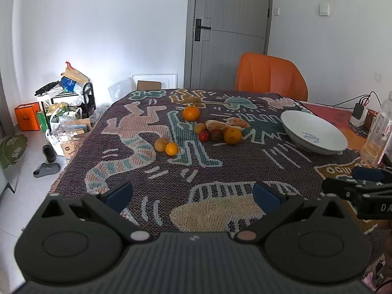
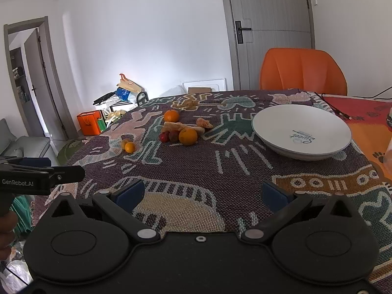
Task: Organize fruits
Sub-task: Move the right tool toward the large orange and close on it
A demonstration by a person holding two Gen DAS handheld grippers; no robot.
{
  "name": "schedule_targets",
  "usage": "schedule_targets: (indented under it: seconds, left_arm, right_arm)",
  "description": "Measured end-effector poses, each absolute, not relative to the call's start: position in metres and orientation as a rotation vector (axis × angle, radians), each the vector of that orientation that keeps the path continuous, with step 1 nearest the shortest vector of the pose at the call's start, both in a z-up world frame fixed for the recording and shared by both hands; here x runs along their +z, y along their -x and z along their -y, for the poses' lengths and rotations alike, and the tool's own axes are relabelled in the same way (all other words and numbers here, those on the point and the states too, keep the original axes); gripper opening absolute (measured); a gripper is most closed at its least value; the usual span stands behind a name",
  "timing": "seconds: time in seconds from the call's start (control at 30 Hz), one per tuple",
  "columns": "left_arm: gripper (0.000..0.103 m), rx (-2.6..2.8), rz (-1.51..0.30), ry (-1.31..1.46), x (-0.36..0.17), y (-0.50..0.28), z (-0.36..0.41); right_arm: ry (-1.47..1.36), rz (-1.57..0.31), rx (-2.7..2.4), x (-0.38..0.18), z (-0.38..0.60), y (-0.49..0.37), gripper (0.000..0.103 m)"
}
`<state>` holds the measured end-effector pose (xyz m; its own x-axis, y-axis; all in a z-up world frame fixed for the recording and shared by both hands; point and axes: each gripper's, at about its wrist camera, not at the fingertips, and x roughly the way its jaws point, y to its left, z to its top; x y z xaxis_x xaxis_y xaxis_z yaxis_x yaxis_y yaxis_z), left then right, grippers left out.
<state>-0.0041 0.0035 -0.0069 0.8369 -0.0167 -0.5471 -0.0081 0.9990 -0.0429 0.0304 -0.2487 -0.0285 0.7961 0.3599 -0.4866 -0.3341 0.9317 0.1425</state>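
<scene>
Left wrist view: the left gripper (image 1: 192, 193) hovers wide and empty, since the oranges (image 1: 191, 113) and small fruits lie scattered left of the white bowl (image 1: 318, 144).

Right wrist view: the right gripper (image 2: 202, 193), equally spread and empty, faces that bowl (image 2: 274, 125), probably the fruits' destination.

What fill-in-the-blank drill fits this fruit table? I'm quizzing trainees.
1. The white bowl holds ____ fruit.
2. The chair behind the table is ____.
3. The left gripper and right gripper both have jaws standing ____.

Missing: no; orange; open
</scene>
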Motion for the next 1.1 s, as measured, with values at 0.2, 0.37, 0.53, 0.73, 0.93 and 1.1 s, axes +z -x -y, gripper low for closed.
schedule_targets:
  seconds: [0.2, 0.37, 0.53, 0.73, 0.93, 1.1]
  left_arm:
    - [0.103, -0.002, -0.557, 0.04, -0.009, 0.002, -0.007]
    - [0.103, 0.028, -0.558, 0.045, -0.01, -0.005, -0.013]
    - [0.103, 0.063, -0.537, 0.039, -0.011, -0.012, -0.022]
    - [0.102, 0.077, -0.515, 0.049, -0.013, -0.023, -0.03]
    - [0.098, 0.091, -0.497, 0.076, -0.016, -0.035, -0.035]
    - [0.086, 0.093, -0.507, 0.097, -0.021, -0.049, -0.037]
  right_arm:
    - [-0.043, -0.531, 0.384, -0.032, 0.245, -0.033, 0.103]
    - [-0.03, -0.53, 0.382, -0.034, 0.24, -0.039, 0.103]
    - [-0.029, -0.535, 0.394, -0.037, 0.236, -0.05, 0.103]
    - [-0.033, -0.511, 0.428, -0.037, 0.232, -0.064, 0.103]
    - [-0.034, -0.482, 0.443, -0.035, 0.228, -0.076, 0.099]
    - [-0.05, -0.514, 0.465, -0.038, 0.225, -0.093, 0.086]
